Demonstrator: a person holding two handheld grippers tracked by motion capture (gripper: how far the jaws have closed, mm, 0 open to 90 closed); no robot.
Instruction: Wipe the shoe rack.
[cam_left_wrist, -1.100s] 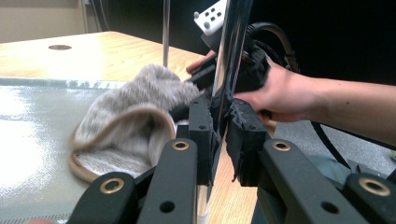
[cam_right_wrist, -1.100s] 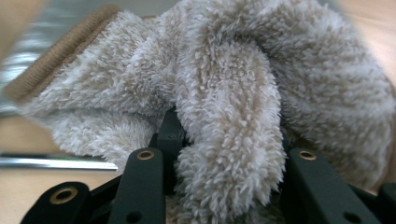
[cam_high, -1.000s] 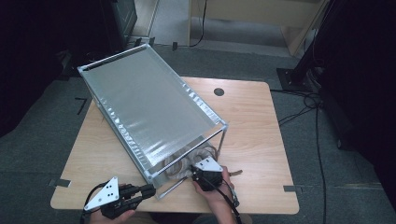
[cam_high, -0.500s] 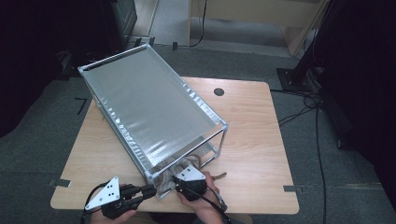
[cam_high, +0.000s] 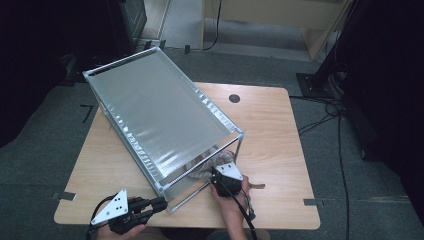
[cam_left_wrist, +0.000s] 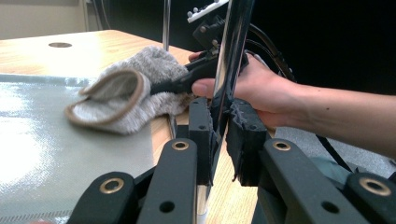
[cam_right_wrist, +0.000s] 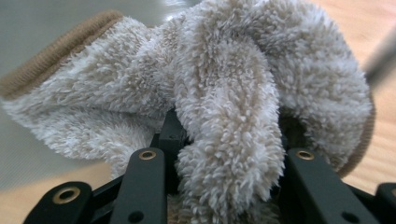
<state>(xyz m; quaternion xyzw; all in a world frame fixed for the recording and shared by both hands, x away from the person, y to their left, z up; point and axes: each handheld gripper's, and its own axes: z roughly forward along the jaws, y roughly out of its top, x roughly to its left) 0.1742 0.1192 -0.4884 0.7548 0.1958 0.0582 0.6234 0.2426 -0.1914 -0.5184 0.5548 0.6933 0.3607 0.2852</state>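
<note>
Right fingers (cam_right_wrist: 224, 186) pinching fluffy beige towel (cam_right_wrist: 224, 93), brown-edged, bunched; left fingers (cam_left_wrist: 219, 140) clamped on rack post (cam_left_wrist: 233, 56).

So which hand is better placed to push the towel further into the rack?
Right: the right gripper already clamps the towel at the rack's open end, while the left gripper is clamped on its post.

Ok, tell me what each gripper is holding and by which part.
Left gripper clamps the metal rack by its near corner post. Right gripper pinches the fluffy towel by a bunched fold in its middle.
</note>
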